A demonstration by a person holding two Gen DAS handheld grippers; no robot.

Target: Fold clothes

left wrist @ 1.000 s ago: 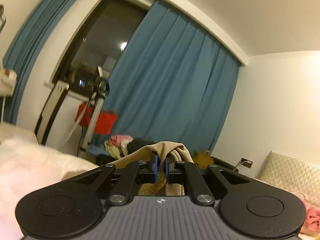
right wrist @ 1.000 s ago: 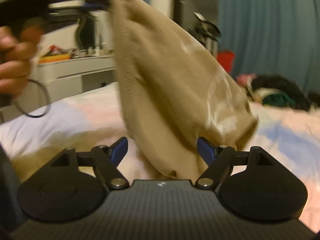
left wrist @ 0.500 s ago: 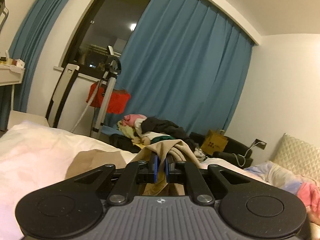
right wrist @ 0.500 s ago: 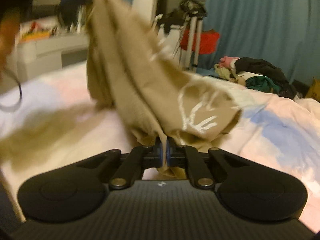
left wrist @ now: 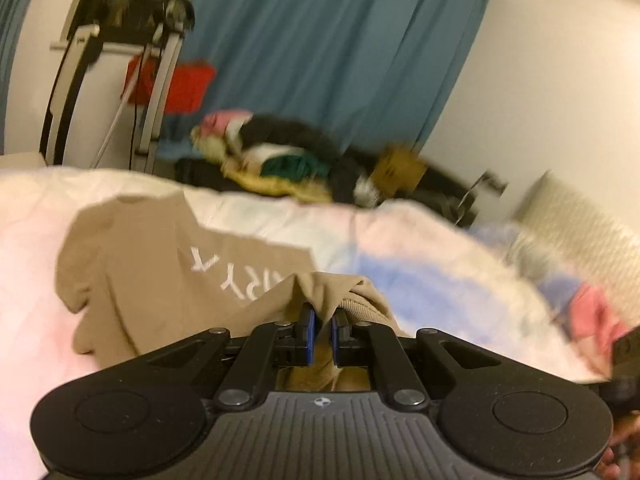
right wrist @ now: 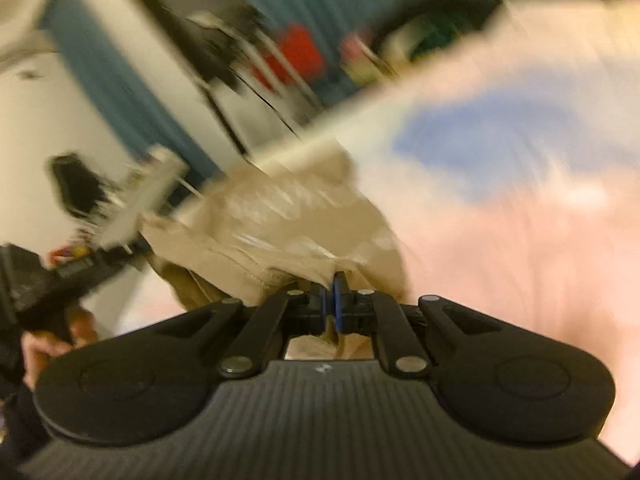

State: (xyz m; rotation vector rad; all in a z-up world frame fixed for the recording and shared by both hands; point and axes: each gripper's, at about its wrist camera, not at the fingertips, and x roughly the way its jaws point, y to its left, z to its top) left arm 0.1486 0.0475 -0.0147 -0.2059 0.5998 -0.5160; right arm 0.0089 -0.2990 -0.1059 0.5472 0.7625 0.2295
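The left tongs [left wrist: 321,334] are pinching a bunched fold of a tan cotton T-shirt with white lettering [left wrist: 168,280] between their blue pads [left wrist: 307,332], the jaws standing narrow with cloth between them. The rest of the shirt is spreading out to the left of those tongs, lying flat on the bed covered by a fluffy pink, white and blue blanket [left wrist: 420,256], with the white letters facing up.

The right tongs [right wrist: 331,304] are clamping another part of the same tan shirt [right wrist: 280,232], jaws pressed together on a thin edge of fabric. In that blurred, tilted view the shirt is stretching away toward the other black tool, which a hand [right wrist: 44,344] is gripping at the left edge.

Beyond the bed, a heap of mixed pink, black, green and yellow clothes [left wrist: 288,160] is lying in front of a long blue curtain [left wrist: 340,40]. A red box [left wrist: 180,86] is sitting behind a white metal stand [left wrist: 156,80] near the dark window.
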